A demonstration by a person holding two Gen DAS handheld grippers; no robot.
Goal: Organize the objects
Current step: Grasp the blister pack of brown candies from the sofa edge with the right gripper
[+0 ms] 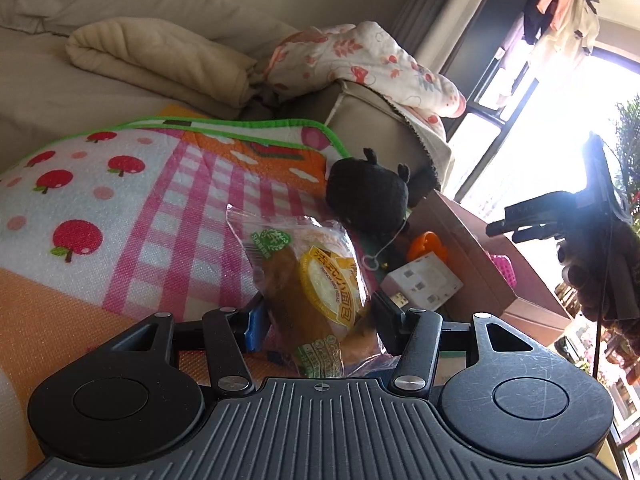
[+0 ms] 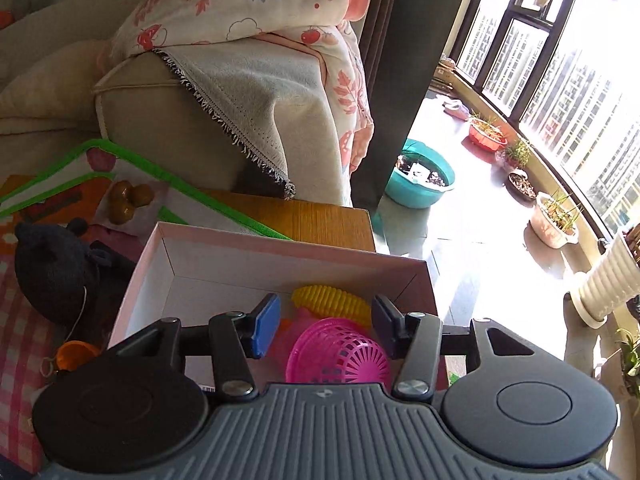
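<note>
My left gripper is shut on a clear packet of mini bread, which stands up between the blue and black pads above the apple-print mat. My right gripper hangs over the open pink box with its jaws partly apart and nothing pressed between them. Below it in the box lie a pink plastic basket and a yellow ribbed toy. In the left wrist view the right gripper shows above the box, held by a hand.
A black plush toy, an orange piece and a white plug adapter lie left of the box. Brown round items sit on the mat. A sofa arm with blankets rises behind. Plant pots stand on the balcony floor.
</note>
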